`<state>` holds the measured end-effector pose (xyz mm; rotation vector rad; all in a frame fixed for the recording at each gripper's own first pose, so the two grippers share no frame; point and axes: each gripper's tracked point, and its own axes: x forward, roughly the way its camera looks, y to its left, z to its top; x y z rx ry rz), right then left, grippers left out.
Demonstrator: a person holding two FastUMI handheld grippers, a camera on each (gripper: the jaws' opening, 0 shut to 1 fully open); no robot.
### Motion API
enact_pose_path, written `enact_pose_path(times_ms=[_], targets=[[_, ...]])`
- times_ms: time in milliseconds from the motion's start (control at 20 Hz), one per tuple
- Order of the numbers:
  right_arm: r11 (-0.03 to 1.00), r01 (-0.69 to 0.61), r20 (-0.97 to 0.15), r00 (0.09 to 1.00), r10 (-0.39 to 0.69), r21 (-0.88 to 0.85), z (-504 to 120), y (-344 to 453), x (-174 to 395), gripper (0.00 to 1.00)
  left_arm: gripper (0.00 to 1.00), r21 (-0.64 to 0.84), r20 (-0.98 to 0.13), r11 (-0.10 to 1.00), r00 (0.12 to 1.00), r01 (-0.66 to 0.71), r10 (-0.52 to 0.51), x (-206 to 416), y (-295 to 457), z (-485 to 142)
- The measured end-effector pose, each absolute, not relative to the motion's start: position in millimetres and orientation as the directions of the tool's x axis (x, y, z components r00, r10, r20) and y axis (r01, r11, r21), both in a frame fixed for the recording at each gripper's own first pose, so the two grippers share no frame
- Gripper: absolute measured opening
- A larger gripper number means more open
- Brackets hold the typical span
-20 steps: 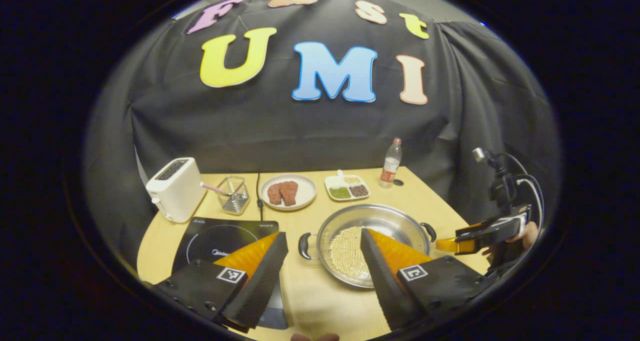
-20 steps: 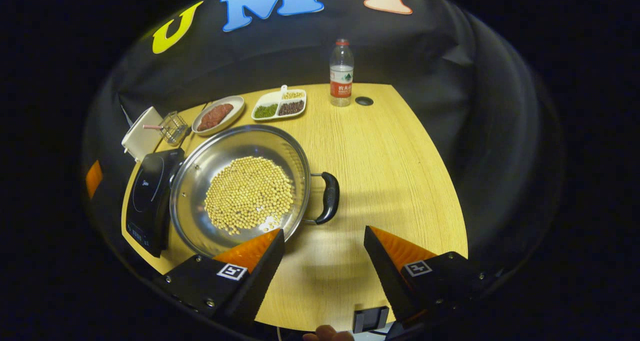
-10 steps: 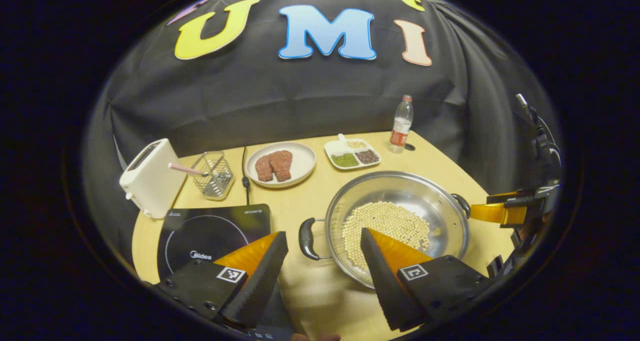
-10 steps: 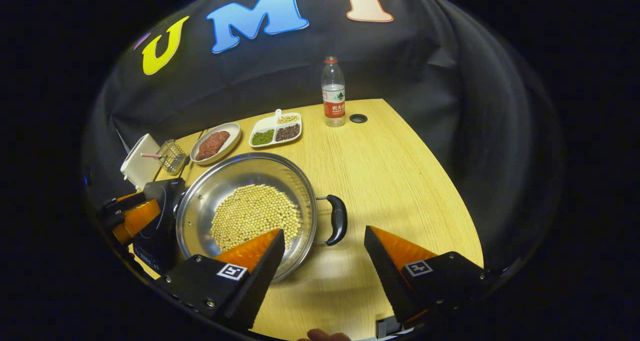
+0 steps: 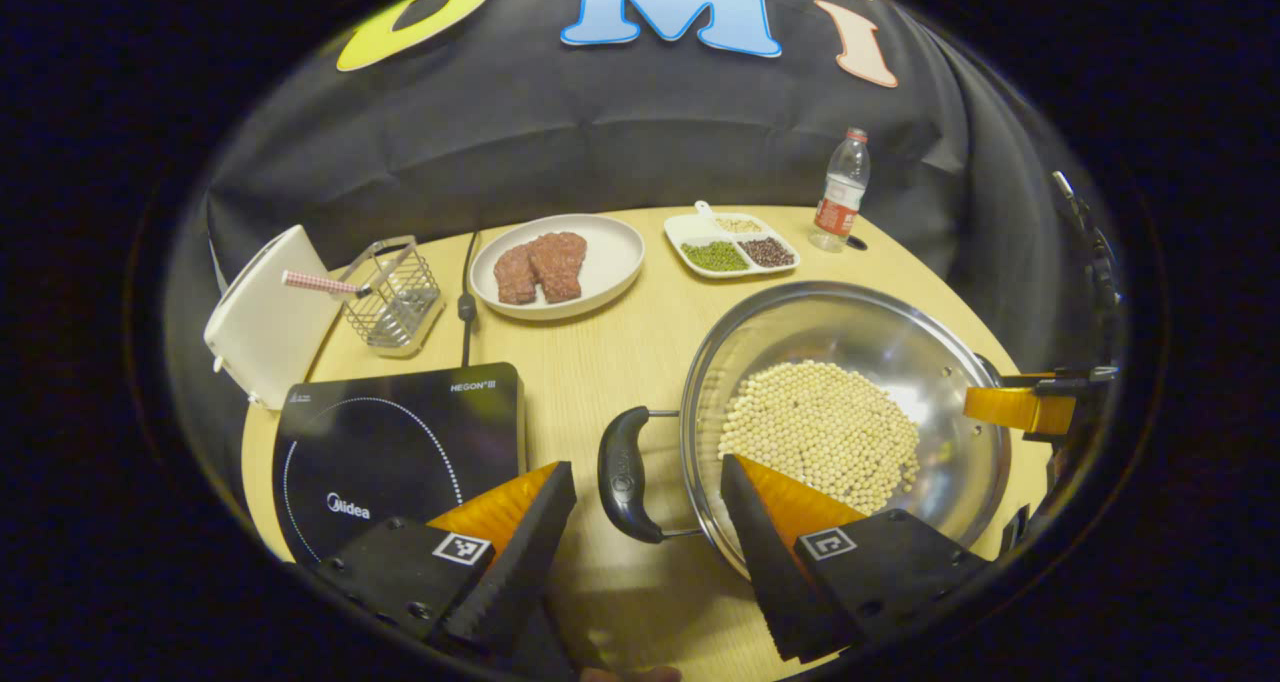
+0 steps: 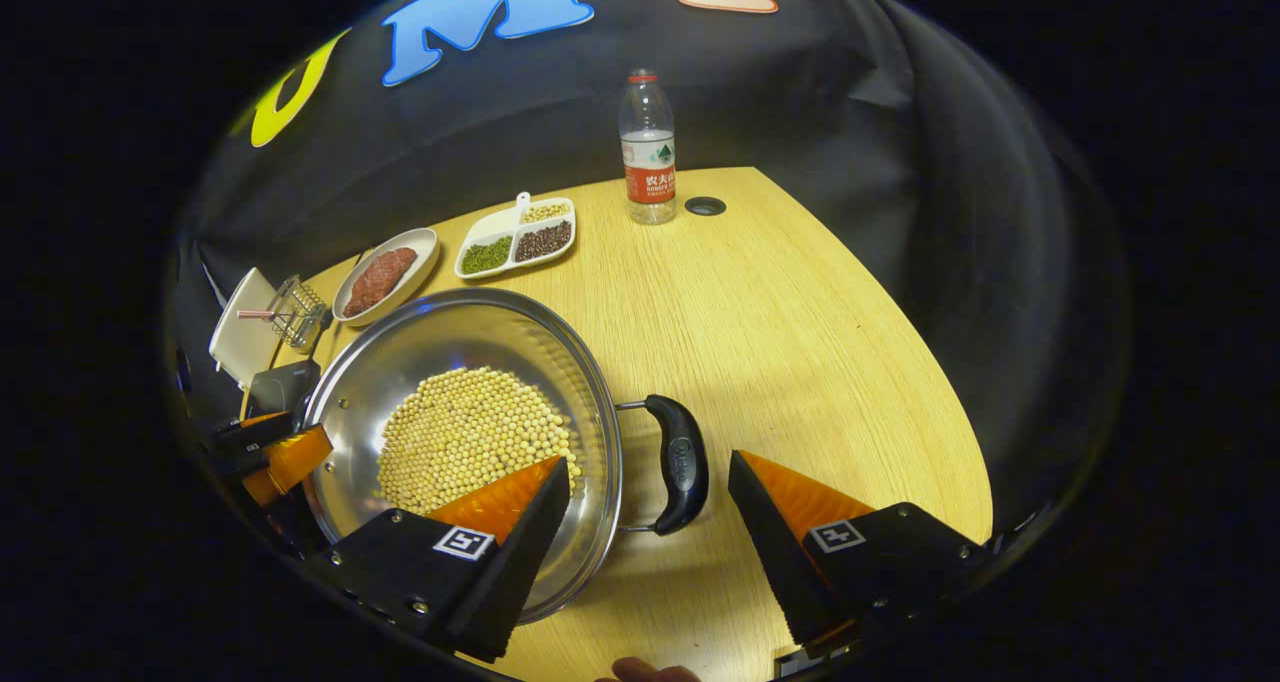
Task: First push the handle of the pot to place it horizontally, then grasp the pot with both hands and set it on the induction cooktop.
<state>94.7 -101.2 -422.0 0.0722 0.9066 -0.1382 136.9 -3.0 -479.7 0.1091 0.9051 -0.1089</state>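
A steel pot (image 5: 830,327) holding pale beans (image 5: 820,432) rests on the wooden table, to the right of the black induction cooktop (image 5: 390,452). Its two black handles point left and right. In the left gripper view, my left gripper (image 5: 646,465) is open, and the pot's left handle (image 5: 625,472) lies between its fingertips without touching them. In the right gripper view, my right gripper (image 6: 648,460) is also open. The right handle (image 6: 682,462) of the pot (image 6: 430,347) sits between its fingers, nearer the right one. Each gripper also shows at the pot's far side, the right gripper (image 5: 1010,407) and the left gripper (image 6: 280,452).
At the back stand a white toaster (image 5: 260,327), a wire basket (image 5: 400,292), a plate of meat (image 5: 555,262), a divided dish of beans (image 5: 735,247) and a water bottle (image 5: 840,192). A cable (image 5: 465,302) runs to the cooktop. Bare table (image 6: 800,312) lies right of the pot.
Both grippers have come down and forward toward the pot, so each handle now lies between open fingers. The pot has stayed in place.
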Motion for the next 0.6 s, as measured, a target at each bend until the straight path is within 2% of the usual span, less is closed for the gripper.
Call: enact_pose_path(times_ms=[50,100,200,250,300,350,400,450,500,600], targets=[[0.989,0.149,-0.789,0.608,-0.090,0.002,-425.2,-101.4,98.1,0.99,0.93,0.046,-0.794,0.989,0.606,0.143,-0.051,138.3,-2.9,-483.5],[0.988,0.151,-0.791,0.604,-0.095,-0.003,-430.8,-102.0,101.2,0.99,0.99,0.051,-0.797,0.988,0.602,0.146,-0.047,139.5,-0.8,-486.6],[0.987,0.162,-0.804,0.589,-0.084,0.016,-438.3,-100.3,104.8,0.98,0.96,0.033,-0.807,0.988,0.588,0.152,-0.064,140.2,-4.3,-490.9],[0.984,0.175,-0.811,0.578,-0.083,0.023,-442.8,-100.8,106.6,0.92,0.82,0.021,-0.809,0.987,0.583,0.156,-0.075,139.4,-6.8,-491.4],[0.983,0.179,-0.824,0.561,-0.078,0.029,-448.5,-101.7,106.2,0.88,0.80,0.020,-0.811,0.986,0.579,0.164,-0.080,140.3,-7.7,-493.0],[0.982,0.181,-0.836,0.546,-0.060,0.047,-453.1,-99.1,105.0,0.78,0.77,0.033,-0.812,0.985,0.579,0.171,-0.073,141.2,-7.0,-492.8],[0.981,0.184,-0.841,0.539,-0.056,0.053,-457.8,-98.9,104.7,0.78,0.75,0.040,-0.814,0.984,0.577,0.175,-0.069,141.5,-7.3,-491.9],[0.979,0.193,-0.839,0.542,-0.050,0.066,-448.8,-98.5,103.6,0.66,0.74,0.036,-0.816,0.984,0.574,0.172,-0.071,141.8,-8.1,-491.0],[0.978,0.195,-0.838,0.543,-0.041,0.078,-451.9,-99.4,104.0,0.69,0.74,0.027,-0.818,0.986,0.570,0.167,-0.074,141.7,-7.7,-492.0],[0.980,0.184,-0.842,0.537,-0.037,0.075,-453.7,-99.0,104.4,0.65,0.72,0.023,-0.822,0.986,0.565,0.167,-0.077,141.2,-7.7,-491.8]])
